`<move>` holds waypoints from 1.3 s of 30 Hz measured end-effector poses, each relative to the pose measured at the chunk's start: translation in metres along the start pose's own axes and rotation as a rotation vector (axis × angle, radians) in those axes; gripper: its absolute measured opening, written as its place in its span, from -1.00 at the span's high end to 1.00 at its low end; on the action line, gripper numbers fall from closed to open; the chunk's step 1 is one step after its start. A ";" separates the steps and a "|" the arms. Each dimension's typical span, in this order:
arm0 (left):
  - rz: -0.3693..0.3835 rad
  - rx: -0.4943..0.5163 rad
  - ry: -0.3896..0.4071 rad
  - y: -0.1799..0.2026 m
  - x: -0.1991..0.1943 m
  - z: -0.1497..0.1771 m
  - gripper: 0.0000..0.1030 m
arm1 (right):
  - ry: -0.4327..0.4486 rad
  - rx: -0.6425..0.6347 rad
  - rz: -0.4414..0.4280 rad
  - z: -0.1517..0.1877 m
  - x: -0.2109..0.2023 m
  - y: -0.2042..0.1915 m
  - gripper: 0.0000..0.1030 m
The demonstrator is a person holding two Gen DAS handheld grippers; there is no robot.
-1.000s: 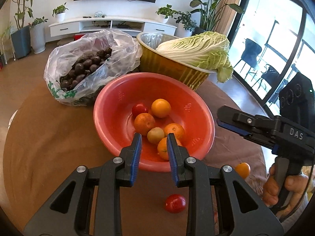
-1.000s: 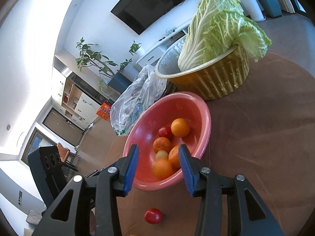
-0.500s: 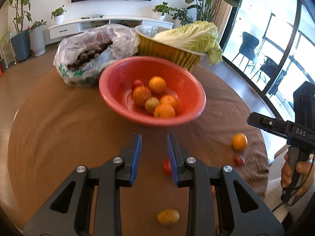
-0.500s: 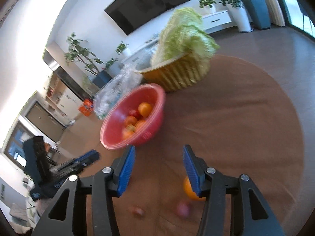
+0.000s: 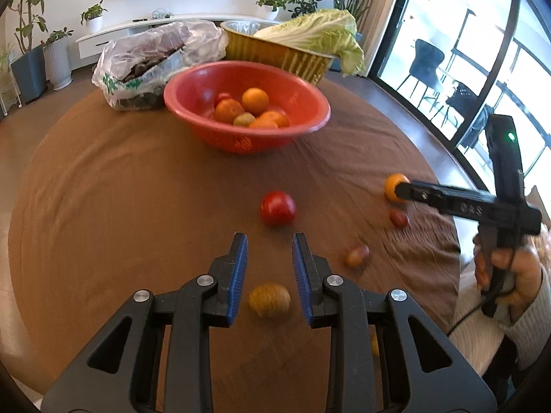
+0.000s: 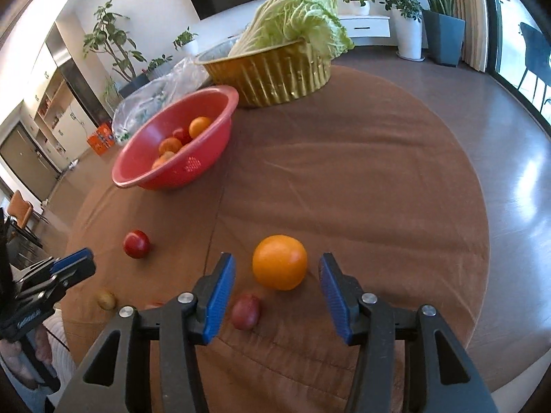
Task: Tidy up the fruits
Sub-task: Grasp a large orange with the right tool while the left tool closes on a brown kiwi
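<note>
A red bowl (image 5: 206, 130) (image 6: 193, 168) holds several oranges, a tomato and a kiwi at the table's far side. My left gripper (image 5: 269, 245) is open and empty over the brown cloth, with a kiwi (image 5: 269, 300) lying between its fingers and a red tomato (image 5: 278, 207) just ahead. My right gripper (image 6: 277, 265) is open and empty, with an orange (image 6: 279, 267) on the cloth between its fingertips and a small dark red fruit (image 6: 245, 310) by its left finger. The tomato (image 6: 136, 243) and kiwi (image 6: 105, 300) show at its left.
A gold bowl (image 5: 286, 55) (image 6: 275, 75) with a napa cabbage (image 5: 316, 34) stands behind the red bowl. A plastic bag (image 5: 151, 65) of dark fruit sits at the back left. Small reddish fruits (image 5: 358, 255) (image 5: 398, 218) lie on the cloth at the right.
Both grippers have pulled back from the red bowl toward the table's near edge and lowered. The loose kiwi, tomato and orange now sit at or between their fingers.
</note>
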State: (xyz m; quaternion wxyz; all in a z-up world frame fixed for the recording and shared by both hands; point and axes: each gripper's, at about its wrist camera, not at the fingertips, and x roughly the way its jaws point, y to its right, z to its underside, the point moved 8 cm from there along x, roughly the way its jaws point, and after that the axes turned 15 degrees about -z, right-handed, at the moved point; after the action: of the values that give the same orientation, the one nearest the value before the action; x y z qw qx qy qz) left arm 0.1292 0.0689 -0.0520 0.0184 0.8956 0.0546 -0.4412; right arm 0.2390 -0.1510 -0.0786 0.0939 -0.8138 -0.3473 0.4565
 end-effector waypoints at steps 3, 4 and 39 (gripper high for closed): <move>0.000 0.010 -0.013 0.002 -0.001 0.011 0.51 | -0.011 -0.003 0.015 0.001 0.003 0.003 -0.05; -0.001 0.014 -0.016 0.003 -0.001 0.014 0.51 | -0.014 -0.004 0.020 0.002 0.002 0.003 -0.04; -0.040 0.041 -0.062 -0.001 0.012 0.041 0.43 | 0.075 0.108 -0.172 -0.006 -0.011 -0.003 0.27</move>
State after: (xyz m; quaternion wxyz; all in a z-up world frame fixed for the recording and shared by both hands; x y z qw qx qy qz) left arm 0.1044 0.0677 -0.0865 -0.0072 0.8803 0.0629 -0.4702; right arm 0.2384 -0.1549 -0.0664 0.1894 -0.7914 -0.3869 0.4338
